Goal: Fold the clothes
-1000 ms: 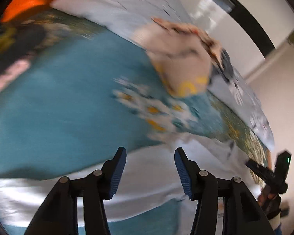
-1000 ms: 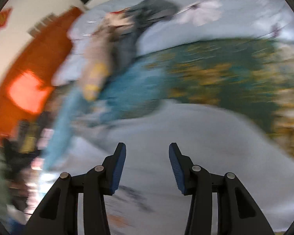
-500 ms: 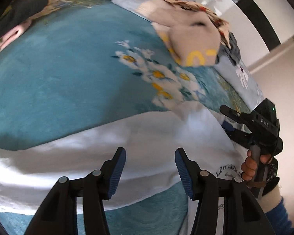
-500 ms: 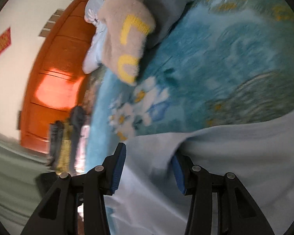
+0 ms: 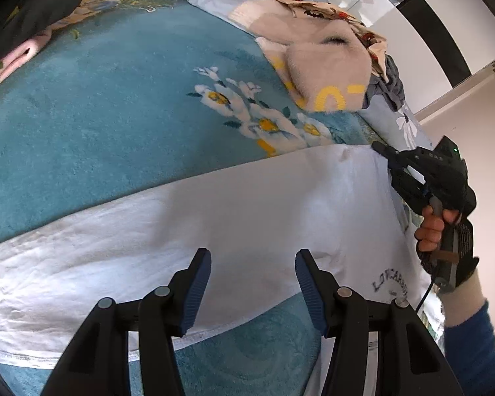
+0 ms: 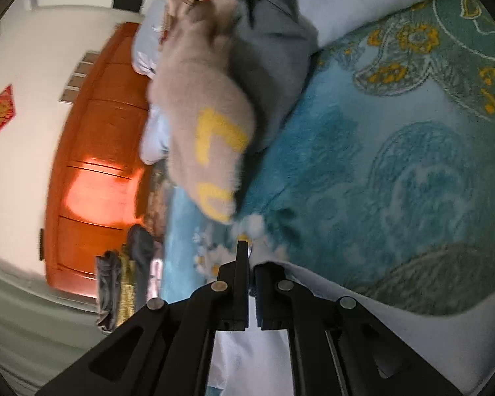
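A white T-shirt [image 5: 214, 224] with dark lettering lies spread across a teal flowered blanket [image 5: 99, 115]. My left gripper [image 5: 252, 260] hovers open just above the shirt near its hem, with nothing pinched between its blue pads. At the shirt's far right corner is my right gripper [image 5: 384, 151], held by a hand in a dark glove. In the right wrist view that gripper [image 6: 250, 257] has its jaws shut, with the white shirt's [image 6: 412, 330] edge caught between them.
A fluffy beige sweater with yellow letters [image 5: 326, 66] sits on a pile with a grey garment [image 6: 270, 49] and a patterned cloth behind the shirt. Dark and pink clothes [image 5: 33, 16] lie far left. An orange wooden panel [image 6: 95, 165] stands beyond the bed.
My right gripper swung to the shirt's far corner and its jaws closed on the edge. My left gripper sank slightly toward the shirt and stayed open.
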The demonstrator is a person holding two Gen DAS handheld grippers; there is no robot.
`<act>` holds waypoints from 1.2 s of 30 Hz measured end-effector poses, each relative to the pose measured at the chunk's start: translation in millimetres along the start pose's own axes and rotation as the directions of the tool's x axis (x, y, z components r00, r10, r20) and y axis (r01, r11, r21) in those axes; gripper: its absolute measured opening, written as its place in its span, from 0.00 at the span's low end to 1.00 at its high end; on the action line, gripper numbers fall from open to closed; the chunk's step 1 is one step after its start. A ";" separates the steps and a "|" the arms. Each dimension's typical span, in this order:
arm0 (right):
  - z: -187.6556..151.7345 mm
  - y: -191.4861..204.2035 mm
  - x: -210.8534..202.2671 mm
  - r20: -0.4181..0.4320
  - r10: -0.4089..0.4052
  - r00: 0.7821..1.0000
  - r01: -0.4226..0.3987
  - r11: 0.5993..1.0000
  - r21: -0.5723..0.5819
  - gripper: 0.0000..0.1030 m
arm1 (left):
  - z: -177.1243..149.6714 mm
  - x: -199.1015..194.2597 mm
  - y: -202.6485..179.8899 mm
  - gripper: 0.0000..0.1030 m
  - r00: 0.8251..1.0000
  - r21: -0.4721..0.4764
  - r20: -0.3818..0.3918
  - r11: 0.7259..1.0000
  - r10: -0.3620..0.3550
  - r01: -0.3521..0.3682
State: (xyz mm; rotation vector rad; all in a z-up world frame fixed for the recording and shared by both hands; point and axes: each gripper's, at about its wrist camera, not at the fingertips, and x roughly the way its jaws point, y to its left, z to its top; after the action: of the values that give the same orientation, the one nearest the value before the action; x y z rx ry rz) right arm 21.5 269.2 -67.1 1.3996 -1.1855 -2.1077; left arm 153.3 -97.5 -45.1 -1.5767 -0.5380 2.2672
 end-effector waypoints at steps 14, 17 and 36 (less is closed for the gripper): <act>7.4 27.9 -27.1 -0.090 -0.153 0.984 0.139 0.980 -0.145 0.59 | -16.1 -24.9 14.6 0.56 0.999 -0.049 0.021 0.998 0.047 -0.045; 5.8 33.1 -80.6 0.013 -0.192 0.981 0.191 0.958 -0.214 0.59 | -28.7 -33.2 17.3 0.56 0.999 -0.062 0.026 0.997 0.044 -0.042; -44.9 -61.1 -128.4 0.079 -0.580 0.811 0.574 0.762 -0.300 0.09 | -85.8 -63.1 30.2 0.58 0.997 -0.220 0.075 0.975 -0.006 0.022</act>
State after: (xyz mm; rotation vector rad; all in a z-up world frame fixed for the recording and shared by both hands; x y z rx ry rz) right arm 128.6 371.1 -47.3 1.7773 -0.3809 -2.5252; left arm 253.7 -143.3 -35.4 -1.5865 -0.8446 2.3296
